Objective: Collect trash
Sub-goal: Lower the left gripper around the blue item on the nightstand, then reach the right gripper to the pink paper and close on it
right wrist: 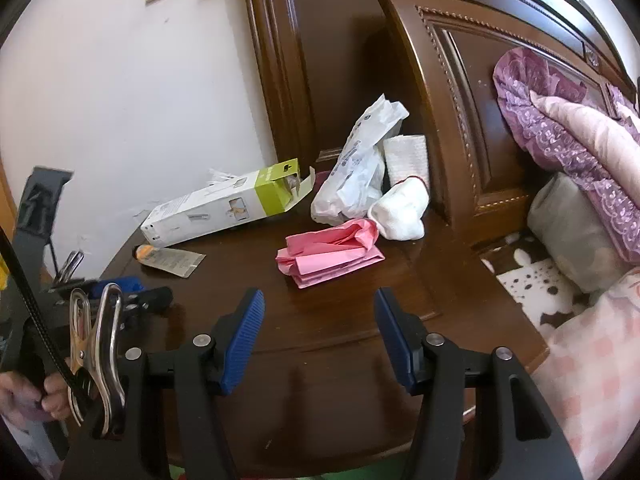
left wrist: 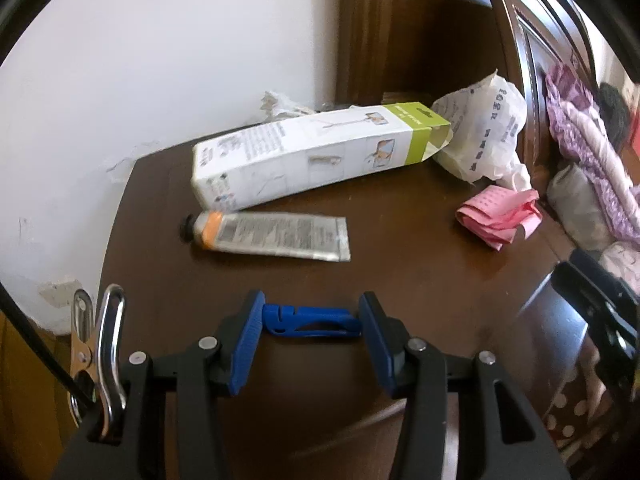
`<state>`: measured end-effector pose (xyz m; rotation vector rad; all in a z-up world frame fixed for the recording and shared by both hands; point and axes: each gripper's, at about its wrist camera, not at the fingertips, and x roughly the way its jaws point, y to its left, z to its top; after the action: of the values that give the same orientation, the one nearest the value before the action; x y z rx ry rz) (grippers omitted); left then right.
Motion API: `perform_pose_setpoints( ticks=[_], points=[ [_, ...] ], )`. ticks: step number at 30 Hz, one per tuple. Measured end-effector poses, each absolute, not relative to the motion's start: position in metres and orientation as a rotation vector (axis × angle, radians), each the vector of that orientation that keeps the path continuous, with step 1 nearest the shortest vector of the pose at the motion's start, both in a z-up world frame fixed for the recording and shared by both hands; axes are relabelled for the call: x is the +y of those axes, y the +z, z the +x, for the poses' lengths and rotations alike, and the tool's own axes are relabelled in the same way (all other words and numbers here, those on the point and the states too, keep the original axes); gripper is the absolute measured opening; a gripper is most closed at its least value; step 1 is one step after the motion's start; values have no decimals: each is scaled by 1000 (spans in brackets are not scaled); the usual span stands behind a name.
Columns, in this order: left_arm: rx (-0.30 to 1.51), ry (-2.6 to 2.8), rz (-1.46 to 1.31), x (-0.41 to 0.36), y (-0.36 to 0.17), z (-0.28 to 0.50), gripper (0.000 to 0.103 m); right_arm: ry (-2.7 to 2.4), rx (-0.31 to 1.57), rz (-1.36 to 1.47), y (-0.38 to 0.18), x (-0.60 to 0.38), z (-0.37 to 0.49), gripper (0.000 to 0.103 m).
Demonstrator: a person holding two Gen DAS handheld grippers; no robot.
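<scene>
My left gripper [left wrist: 312, 320] is shut on a small blue plastic piece [left wrist: 310, 321] that spans the gap from pad to pad, just above the front of the dark wooden nightstand [left wrist: 400, 280]. Beyond it lie a grey tube [left wrist: 276, 236] with an orange neck and a long white-and-green carton [left wrist: 316, 152]. Folded pink paper [right wrist: 328, 252] lies mid-table. A crumpled white plastic bag [right wrist: 356, 176] stands behind it. My right gripper [right wrist: 318, 328] hangs open over the table's front edge with nothing between its fingers. The left gripper [right wrist: 128, 294] shows at the right wrist view's left.
A white paper roll [right wrist: 406, 158] and a white bundled cloth [right wrist: 400, 210] sit by the carved headboard [right wrist: 460, 100]. A bed with purple and pink bedding [right wrist: 568, 128] and a grey pillow [right wrist: 572, 232] lies to the right. The white wall [left wrist: 160, 60] bounds the table's left and back.
</scene>
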<state>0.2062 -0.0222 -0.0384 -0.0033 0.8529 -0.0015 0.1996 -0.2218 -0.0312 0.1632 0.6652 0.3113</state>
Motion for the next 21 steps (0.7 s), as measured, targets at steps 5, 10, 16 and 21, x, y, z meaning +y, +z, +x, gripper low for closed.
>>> perform_pose_setpoints(
  ticks=[5,10,16,21],
  points=[
    [829,-1,-33,-13,-38,190,51,313,683,188,-36,-219,204,58],
    [809,-14,-70,-5,-36,187,51,312,695,215,-42,-223,209,78],
    [798,-21,-74,-1,-41,189,51,303,710,163,-39,-222,221,85],
    [801,-40,-120,8,-40,190,51,281,748,-8,-36,-205,249,85]
  ],
)
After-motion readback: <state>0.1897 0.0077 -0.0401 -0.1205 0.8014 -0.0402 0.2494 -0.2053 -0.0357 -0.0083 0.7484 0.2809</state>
